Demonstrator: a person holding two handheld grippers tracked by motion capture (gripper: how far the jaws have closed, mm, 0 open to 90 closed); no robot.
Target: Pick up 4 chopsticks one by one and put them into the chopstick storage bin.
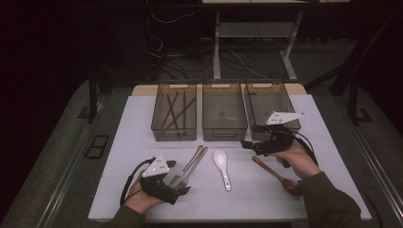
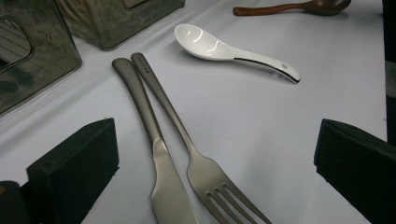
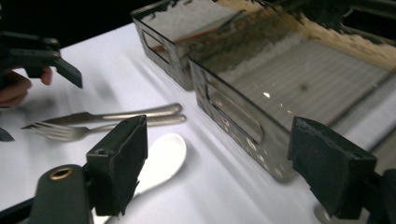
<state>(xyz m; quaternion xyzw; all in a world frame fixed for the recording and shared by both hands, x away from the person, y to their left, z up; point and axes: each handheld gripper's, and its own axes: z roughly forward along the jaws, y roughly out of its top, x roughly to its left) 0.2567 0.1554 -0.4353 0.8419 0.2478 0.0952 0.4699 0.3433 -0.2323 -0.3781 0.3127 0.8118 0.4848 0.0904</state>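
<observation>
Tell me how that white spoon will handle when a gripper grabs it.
The white spoon looks glazed and glossy, so it may slip between the jaws. It seems ceramic: probably stiff, but liable to chip if dropped. Its curved bowl could rock when pushed on the table.

White table [image 1: 119,156] with three bins [image 1: 225,111], knife [image 1: 183,172], fork [image 1: 194,164], white spoon [image 1: 221,167], seemingly wooden spoon [image 1: 278,175].

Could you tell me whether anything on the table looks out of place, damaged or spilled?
Nothing stands out. The knife and fork lie side by side, the white spoon and wooden spoon lie flat and apart on the table, and the three bins stand in a straight row. No spill or breakage shows.
</observation>
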